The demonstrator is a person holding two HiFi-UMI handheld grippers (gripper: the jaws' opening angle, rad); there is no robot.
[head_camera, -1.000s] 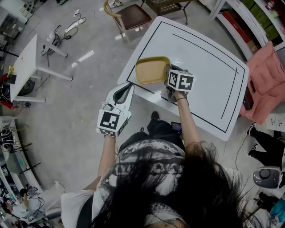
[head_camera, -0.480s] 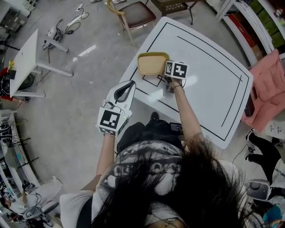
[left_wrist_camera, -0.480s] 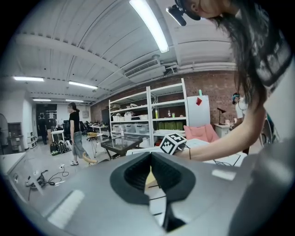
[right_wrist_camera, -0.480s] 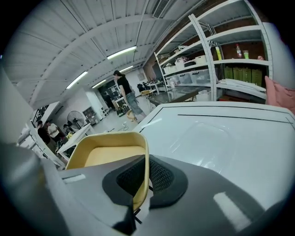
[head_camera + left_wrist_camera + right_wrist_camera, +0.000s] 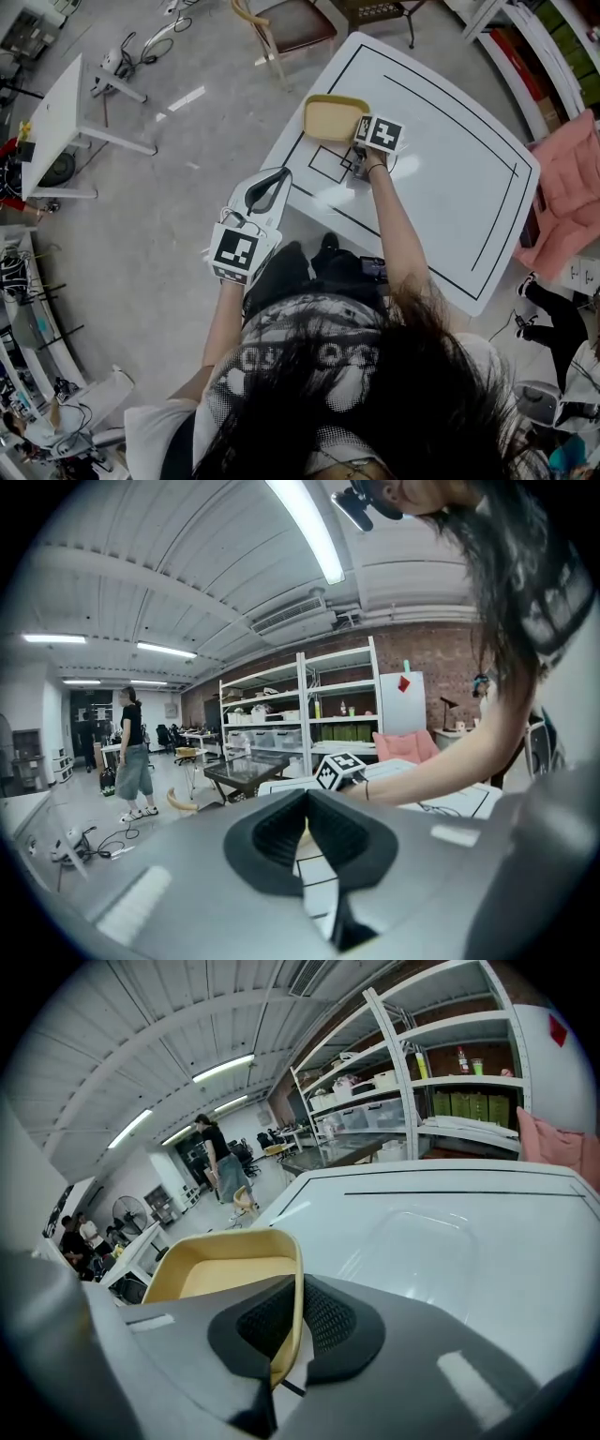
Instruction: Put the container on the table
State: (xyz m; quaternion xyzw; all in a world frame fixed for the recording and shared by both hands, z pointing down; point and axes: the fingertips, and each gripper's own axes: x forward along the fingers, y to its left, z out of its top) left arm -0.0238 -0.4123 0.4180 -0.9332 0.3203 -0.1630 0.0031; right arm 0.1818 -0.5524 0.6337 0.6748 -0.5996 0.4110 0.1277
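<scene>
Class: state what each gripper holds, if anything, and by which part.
The right gripper pinches the yellow container by one side wall, at the rim. The left gripper holds nothing.

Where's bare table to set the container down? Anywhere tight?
Bare: the table inside the black outline, from the right claw across to the side by the pink cushion. The small drawn square beside the container is empty too. Crowded: only that corner, with container, claw and forearm.
</scene>
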